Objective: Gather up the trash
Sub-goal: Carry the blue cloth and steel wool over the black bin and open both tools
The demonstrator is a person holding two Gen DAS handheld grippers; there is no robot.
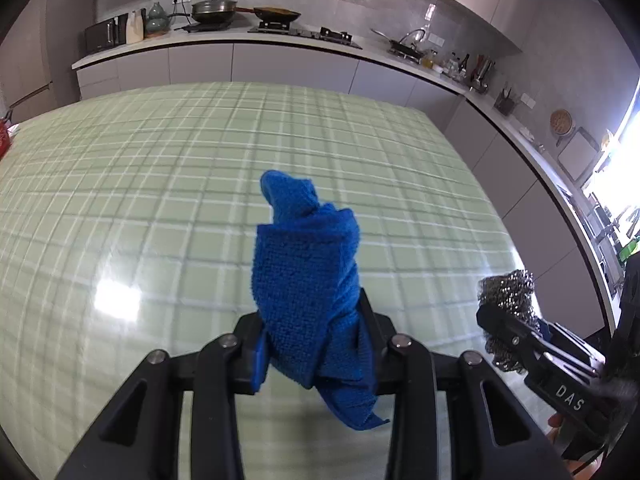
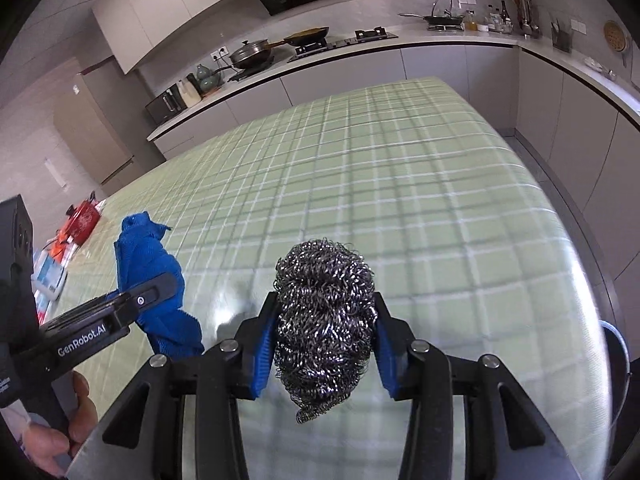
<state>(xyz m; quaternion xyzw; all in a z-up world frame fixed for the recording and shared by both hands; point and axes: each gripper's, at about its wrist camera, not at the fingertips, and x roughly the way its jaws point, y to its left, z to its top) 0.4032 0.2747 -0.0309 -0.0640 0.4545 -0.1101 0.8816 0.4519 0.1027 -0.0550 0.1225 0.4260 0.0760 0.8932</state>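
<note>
A kitchen with grey cabinets surrounds a table [image 1: 160,200] covered in a glossy green checked cloth; both grippers hang above it, angled down.

Nearest, the left gripper [image 1: 312,320] is clamped on a blue cloth [image 1: 304,280], which bunches up past the fingertips while a loose corner dangles below the fingers. Just beside it, the right gripper [image 2: 326,320] is closed on a steel wool scrubber [image 2: 324,320], its blue pads pressing into the coils from both sides. Both pieces of trash are therefore lifted clear of the table. In the right wrist view a hand [image 2: 60,440] grips the left tool's handle.

Further off, at the table's left edge, lie a red object [image 2: 84,220] and some packaging, too small to identify. Beyond the table runs a counter [image 1: 200,40] with a lidded pan [image 1: 214,8], a stove and bottles.

No bin is clearly visible, though a curved rim at the right wrist view's right edge may be one. The scrubber is springy and could squirm out of the pads if the tool is swung sharply. The cloth's hanging corner could snag or drag on the table edge. The two tools sit close together and might bump.

Readable writing: "DAS" on the right tool, "GenRobot.AI" on the left.
</note>
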